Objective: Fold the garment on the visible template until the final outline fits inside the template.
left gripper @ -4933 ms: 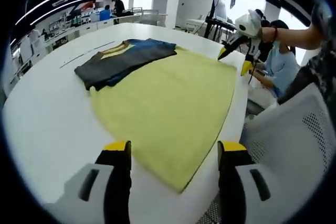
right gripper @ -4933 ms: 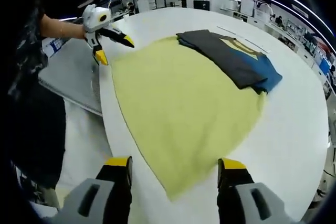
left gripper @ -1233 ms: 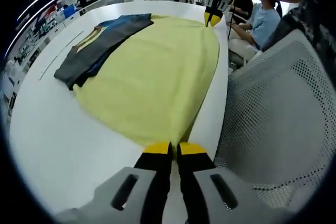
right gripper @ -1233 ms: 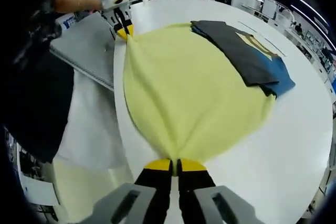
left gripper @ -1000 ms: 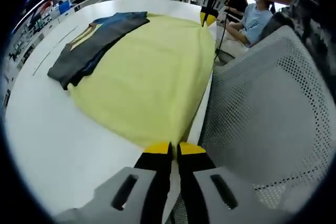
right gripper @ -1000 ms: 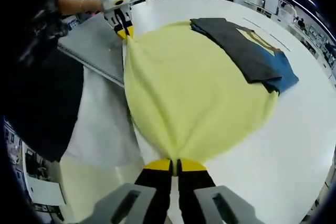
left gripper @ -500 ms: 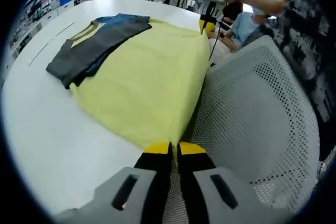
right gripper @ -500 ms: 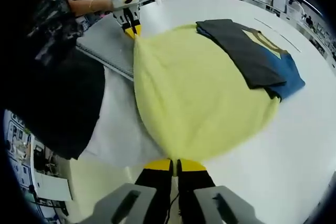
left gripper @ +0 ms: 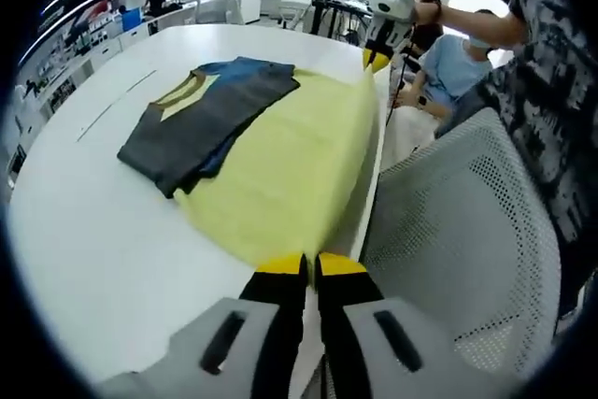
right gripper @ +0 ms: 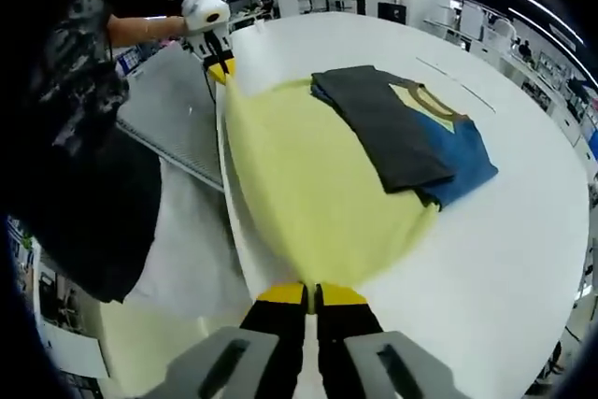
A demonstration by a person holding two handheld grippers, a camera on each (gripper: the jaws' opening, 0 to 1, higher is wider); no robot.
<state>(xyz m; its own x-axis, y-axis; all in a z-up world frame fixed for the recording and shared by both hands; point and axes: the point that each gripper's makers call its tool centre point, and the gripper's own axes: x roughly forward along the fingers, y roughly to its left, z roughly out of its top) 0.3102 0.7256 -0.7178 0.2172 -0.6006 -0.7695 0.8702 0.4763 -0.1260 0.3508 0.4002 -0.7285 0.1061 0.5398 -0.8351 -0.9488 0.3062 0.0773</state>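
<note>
Jaws of both grippers pinching yellow cloth (left gripper: 290, 165) corners, hands apart at table (left gripper: 93, 231) edge

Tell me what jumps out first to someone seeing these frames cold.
The big yellow cloth, stretched over the near edge of the round white table, with the left gripper and right gripper each shut on a corner. Next, the folded grey-and-blue garment lying on the cloth's far side. A white mesh chair stands close beside the table edge.

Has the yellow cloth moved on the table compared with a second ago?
Yes. The yellow cloth, pinched by both grippers, has slid toward the table edge; the folded garment riding on it has come along.
</note>
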